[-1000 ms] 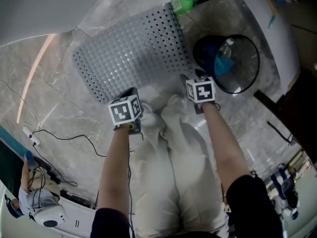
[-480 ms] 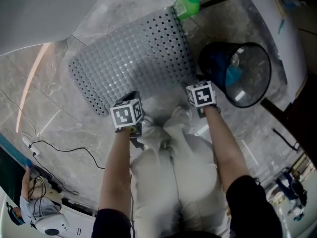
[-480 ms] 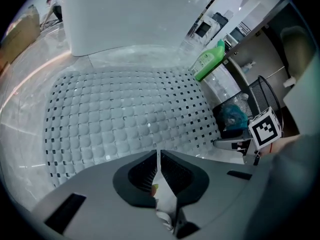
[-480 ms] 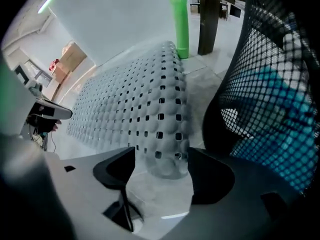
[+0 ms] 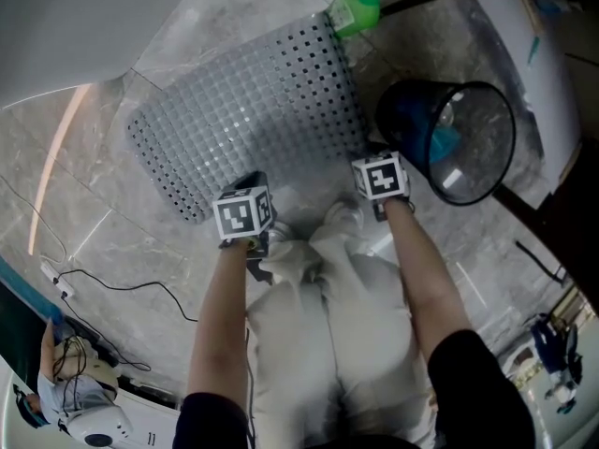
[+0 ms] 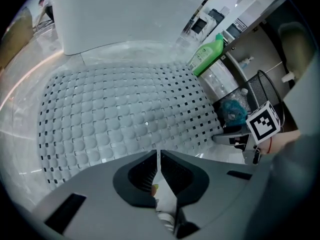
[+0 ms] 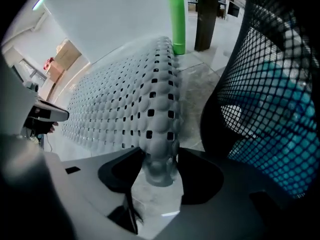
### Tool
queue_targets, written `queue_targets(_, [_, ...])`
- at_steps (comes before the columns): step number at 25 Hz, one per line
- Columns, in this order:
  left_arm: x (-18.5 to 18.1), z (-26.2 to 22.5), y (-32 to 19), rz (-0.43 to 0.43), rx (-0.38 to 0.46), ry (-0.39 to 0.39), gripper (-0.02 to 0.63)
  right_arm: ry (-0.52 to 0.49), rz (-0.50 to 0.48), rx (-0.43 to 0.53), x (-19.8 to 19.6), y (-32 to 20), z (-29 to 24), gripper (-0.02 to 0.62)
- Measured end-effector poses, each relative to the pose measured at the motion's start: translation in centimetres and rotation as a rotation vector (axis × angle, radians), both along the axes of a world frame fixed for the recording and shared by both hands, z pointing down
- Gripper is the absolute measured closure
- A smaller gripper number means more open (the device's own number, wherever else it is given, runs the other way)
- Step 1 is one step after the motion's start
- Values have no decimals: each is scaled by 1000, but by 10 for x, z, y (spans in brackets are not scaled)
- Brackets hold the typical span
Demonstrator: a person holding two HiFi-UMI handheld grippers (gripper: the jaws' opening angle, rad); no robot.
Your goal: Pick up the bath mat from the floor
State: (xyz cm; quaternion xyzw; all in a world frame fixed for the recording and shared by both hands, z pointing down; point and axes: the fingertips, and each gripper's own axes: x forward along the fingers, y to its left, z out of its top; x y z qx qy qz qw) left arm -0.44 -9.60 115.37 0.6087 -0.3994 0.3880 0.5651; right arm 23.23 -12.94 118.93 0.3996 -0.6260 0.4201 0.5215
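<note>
A grey perforated bath mat (image 5: 243, 110) lies flat on the marble floor. My left gripper (image 5: 251, 180) is at its near edge. In the left gripper view the mat (image 6: 125, 114) spreads out just past that gripper (image 6: 157, 156). Its jaws stand together with only a thin pale sliver between them, and I cannot tell if the mat's edge is pinched. My right gripper (image 5: 374, 150) is at the mat's near right corner. Its jaws have just been closing, and that gripper (image 7: 159, 170) now clasps the bumpy corner of the mat (image 7: 125, 104).
A black mesh bin (image 5: 487, 171) holding a teal bag stands just right of my right gripper. A green bottle (image 5: 354, 7) stands at the mat's far right corner. A white cable (image 5: 112, 260) runs over the floor at the left. The person's knees (image 5: 328, 288) are just behind both grippers.
Both grippers have come down onto the mat's near edge. In the last half second they have hardly shifted.
</note>
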Motion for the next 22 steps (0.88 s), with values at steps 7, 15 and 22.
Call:
queue_targets(7, [-6, -34, 12, 15, -16, 14, 603, -18, 34, -13, -18, 12, -39, 408])
queue_targets(15, [-6, -83, 15, 21, -35, 6, 603, -63, 48, 11, -40, 3, -96, 476])
queue_targets(22, [-1, -140, 18, 48, -28, 18, 603, -117, 61, 47, -72, -11, -157, 511])
